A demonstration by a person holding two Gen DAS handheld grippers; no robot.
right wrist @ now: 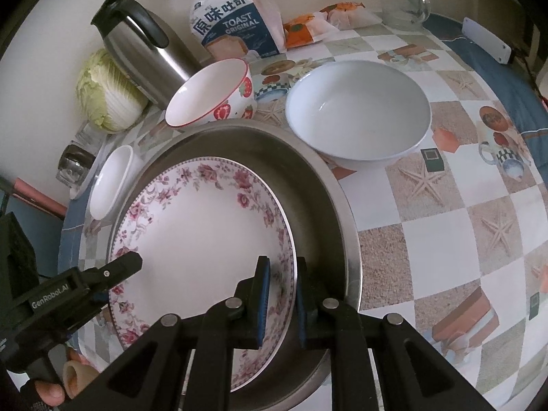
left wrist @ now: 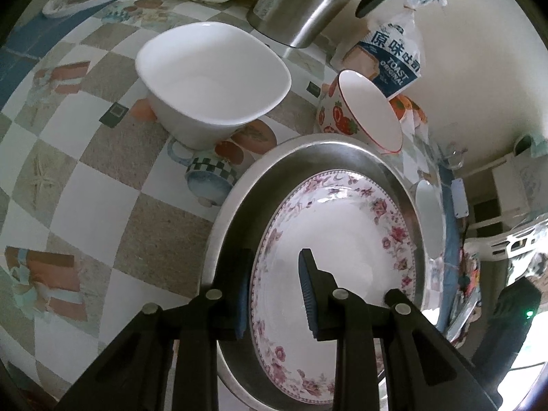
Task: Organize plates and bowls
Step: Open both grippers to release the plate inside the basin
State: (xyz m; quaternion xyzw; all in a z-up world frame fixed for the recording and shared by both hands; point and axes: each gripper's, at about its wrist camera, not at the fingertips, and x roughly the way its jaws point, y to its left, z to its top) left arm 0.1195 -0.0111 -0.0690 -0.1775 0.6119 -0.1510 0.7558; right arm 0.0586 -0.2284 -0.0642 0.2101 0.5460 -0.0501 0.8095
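Floral-rimmed plate [right wrist: 202, 243] sits tilted inside steel basin [right wrist: 328, 185]. Right gripper [right wrist: 282, 303] straddles the plate's rim, one pad on each face, clamped on it. Left gripper [left wrist: 274, 294] grips the opposite rim, jaws clenched on the plate; its body reads "GenRobot.AI". Beyond the jaws: strawberry bowl [right wrist: 212, 96] leaning on the basin's far edge, white bowl [right wrist: 359, 116] beside it, steel thermos [right wrist: 144, 51], bread bag [right wrist: 236, 30] marked "TOAST ORIGINAL", napa cabbage [right wrist: 106, 92].
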